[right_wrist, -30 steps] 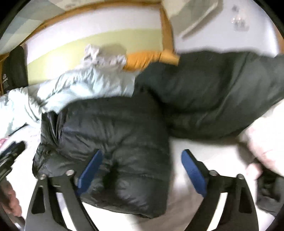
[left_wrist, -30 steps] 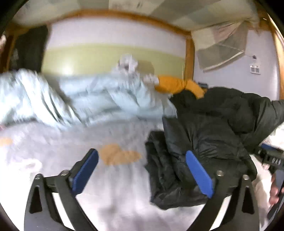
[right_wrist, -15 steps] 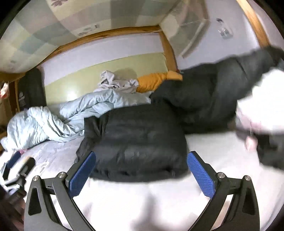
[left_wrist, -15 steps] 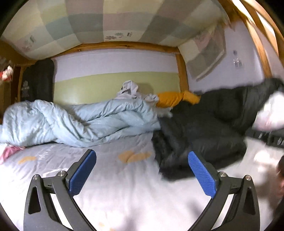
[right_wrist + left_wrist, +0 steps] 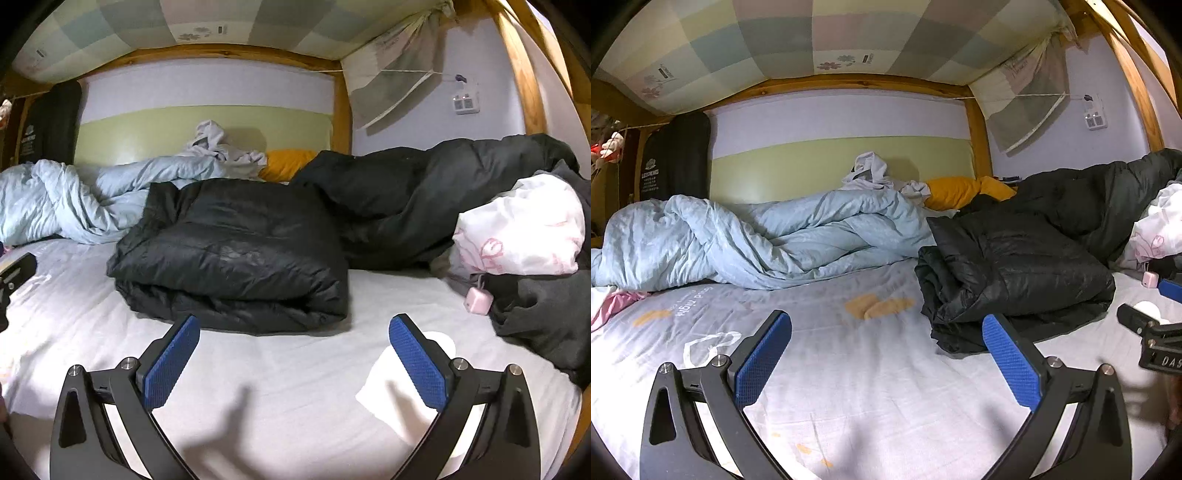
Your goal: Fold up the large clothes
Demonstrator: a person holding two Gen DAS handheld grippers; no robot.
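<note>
A crumpled light-blue duvet (image 5: 768, 236) lies along the back of the bed sheet (image 5: 879, 387), left of the folded black puffer jacket (image 5: 236, 251); a second dark coat (image 5: 424, 192) sprawls behind it, with a white pillow (image 5: 524, 229) and pink charger cube (image 5: 478, 301) at right. The left gripper (image 5: 886, 362) and right gripper (image 5: 293, 360) hover low over the sheet, jaws spread wide, holding nothing. The sheet reads "Good night" (image 5: 694, 301); a hanging black bag (image 5: 676, 155) has lettering that cannot be read clearly.
</note>
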